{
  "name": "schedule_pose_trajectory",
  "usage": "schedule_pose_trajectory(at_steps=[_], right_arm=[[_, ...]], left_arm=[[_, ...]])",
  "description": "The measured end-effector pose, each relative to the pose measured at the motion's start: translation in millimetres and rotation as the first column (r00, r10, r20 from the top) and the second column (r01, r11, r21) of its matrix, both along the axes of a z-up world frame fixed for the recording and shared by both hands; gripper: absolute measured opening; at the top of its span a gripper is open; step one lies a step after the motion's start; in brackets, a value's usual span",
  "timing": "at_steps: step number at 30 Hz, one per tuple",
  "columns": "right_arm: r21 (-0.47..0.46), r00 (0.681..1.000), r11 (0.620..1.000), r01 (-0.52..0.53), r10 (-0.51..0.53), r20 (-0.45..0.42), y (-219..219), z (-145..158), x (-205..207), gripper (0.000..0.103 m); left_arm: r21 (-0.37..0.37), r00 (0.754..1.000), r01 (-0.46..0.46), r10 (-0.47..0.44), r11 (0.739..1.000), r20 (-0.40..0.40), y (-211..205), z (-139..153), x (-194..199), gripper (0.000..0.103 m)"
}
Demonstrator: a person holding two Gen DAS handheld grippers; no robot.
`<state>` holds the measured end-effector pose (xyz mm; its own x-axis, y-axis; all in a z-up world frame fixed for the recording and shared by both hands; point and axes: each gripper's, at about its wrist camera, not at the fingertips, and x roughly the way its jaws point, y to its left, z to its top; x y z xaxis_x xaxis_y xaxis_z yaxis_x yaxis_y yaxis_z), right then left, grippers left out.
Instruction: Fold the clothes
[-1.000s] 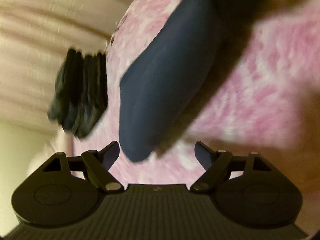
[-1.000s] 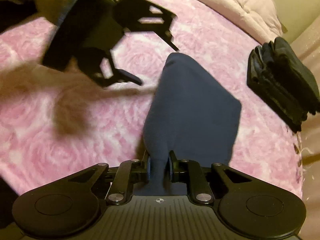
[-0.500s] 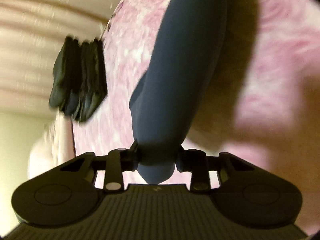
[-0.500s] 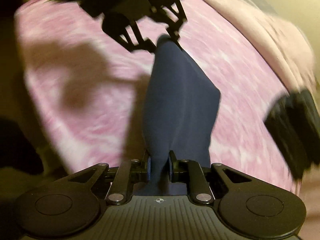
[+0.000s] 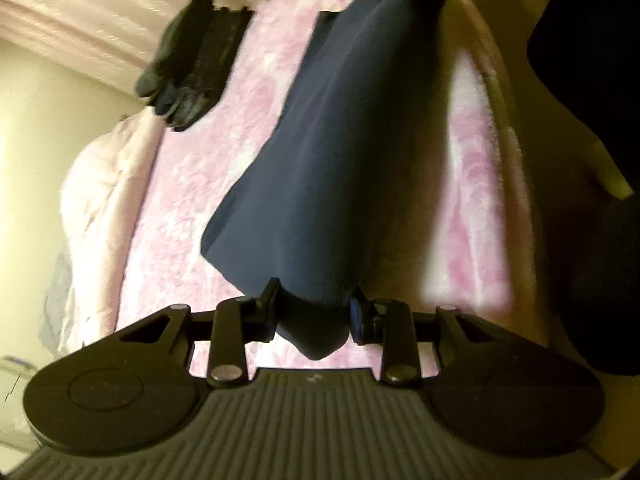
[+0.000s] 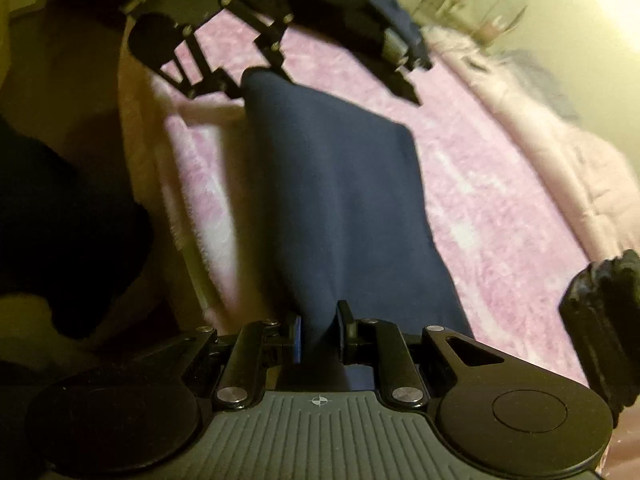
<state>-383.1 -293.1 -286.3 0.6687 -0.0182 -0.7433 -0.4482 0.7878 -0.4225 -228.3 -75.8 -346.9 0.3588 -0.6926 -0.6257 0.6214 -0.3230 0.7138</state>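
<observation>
Since a second ago, left tool (image 5: 313,312) has clamped onto one end of the navy garment (image 5: 332,152); right tool (image 6: 318,330) grips the other end, stretching it above the pink bed (image 6: 480,184), folded dark clothes (image 5: 188,64) stacked far left.

Navy garment (image 5: 332,160) stretched in the air over pink fuzzy blanket (image 5: 208,184).
Plain dark blue cloth, smooth, no print seen; doubled w/ a soft fold along its length, one free corner jutting out to the side. One end bunched betw. left gripper (image 5: 313,312) pads, other end pinched in right gripper (image 6: 318,330), so it spans from one to the other, slightly slack. Stack of dark folded clothes (image 5: 188,64) sits apart on same blanket, near its edge, layers roughly aligned.
</observation>
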Motion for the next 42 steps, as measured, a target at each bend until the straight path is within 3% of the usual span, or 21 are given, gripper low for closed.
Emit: schedule_pose_trajectory(at_steps=[4, 10, 11, 13, 15, 20, 23, 24, 25, 27, 30, 33, 37, 39, 42], right_arm=[[-0.052, 0.995, 0.998, -0.033, 0.038, 0.087, 6, -14, -15, 0.015], [-0.22, 0.972, 0.975, -0.037, 0.086, 0.219, 20, -38, -32, 0.018], [-0.25, 0.969, 0.968, -0.021, 0.082, 0.233, 24, -43, -34, 0.023], [-0.283, 0.964, 0.959, 0.029, 0.047, 0.26, 33, -48, -37, 0.051], [-0.265, 0.954, 0.962, 0.063, 0.02, 0.3, 41, -47, -40, 0.06], [-0.254, 0.947, 0.961, 0.11, -0.023, 0.321, 56, -50, -28, 0.06], [-0.274, 0.95, 0.957, 0.101, -0.011, 0.312, 56, -54, -10, 0.06], [-0.283, 0.952, 0.954, 0.096, -0.005, 0.306, 55, -55, -3, 0.058], [-0.303, 0.958, 0.949, 0.083, 0.008, 0.286, 54, -56, 4, 0.042], [-0.359, 0.969, 0.933, 0.03, 0.061, 0.241, 49, -60, 12, 0.03], [-0.483, 0.965, 0.875, -0.037, 0.157, 0.209, 41, -54, 8, 0.026], [-0.527, 0.964, 0.849, -0.035, 0.167, 0.207, 31, -51, 1, 0.026], [-0.496, 0.982, 0.868, 0.001, 0.092, 0.163, 19, -74, -6, 0.026], [-0.458, 0.982, 0.887, 0.054, 0.037, 0.187, 13, -70, -10, 0.026], [-0.44, 0.976, 0.885, 0.149, -0.06, 0.21, -3, -59, -16, 0.027]], left_arm=[[-0.06, 0.999, -0.014, 0.017, 0.998, 0.036, 2, -14, -4, 0.028], [-0.124, 0.995, -0.052, 0.063, 0.991, 0.082, 14, -25, -23, 0.026], [-0.127, 0.994, -0.063, 0.074, 0.99, 0.081, 16, -25, -27, 0.026], [-0.13, 0.992, -0.091, 0.1, 0.987, 0.071, 20, -24, -34, 0.026], [-0.128, 0.99, -0.127, 0.134, 0.984, 0.043, 9, -21, -39, 0.026], [-0.134, 0.978, -0.209, 0.206, 0.969, -0.039, 7, -8, -48, 0.025], [-0.125, 0.978, -0.209, 0.205, 0.97, -0.044, 9, -4, -54, 0.026], [-0.124, 0.978, -0.207, 0.202, 0.97, -0.048, 11, -3, -56, 0.026], [-0.124, 0.978, -0.205, 0.199, 0.971, -0.054, 13, -2, -58, 0.025], [-0.125, 0.978, -0.203, 0.195, 0.971, -0.071, 19, -1, -61, 0.025], [-0.137, 0.974, -0.212, 0.198, 0.968, -0.108, 26, 1, -63, 0.025], [-0.151, 0.972, -0.214, 0.195, 0.965, -0.135, 29, 2, -68, 0.026], [-0.152, 0.975, -0.208, 0.192, 0.966, -0.114, 29, -7, -73, 0.026], [-0.152, 0.975, -0.206, 0.188, 0.967, -0.12, 32, -9, -74, 0.029], [-0.151, 0.967, -0.219, 0.194, 0.964, -0.168, 39, 1, -70, 0.034]])
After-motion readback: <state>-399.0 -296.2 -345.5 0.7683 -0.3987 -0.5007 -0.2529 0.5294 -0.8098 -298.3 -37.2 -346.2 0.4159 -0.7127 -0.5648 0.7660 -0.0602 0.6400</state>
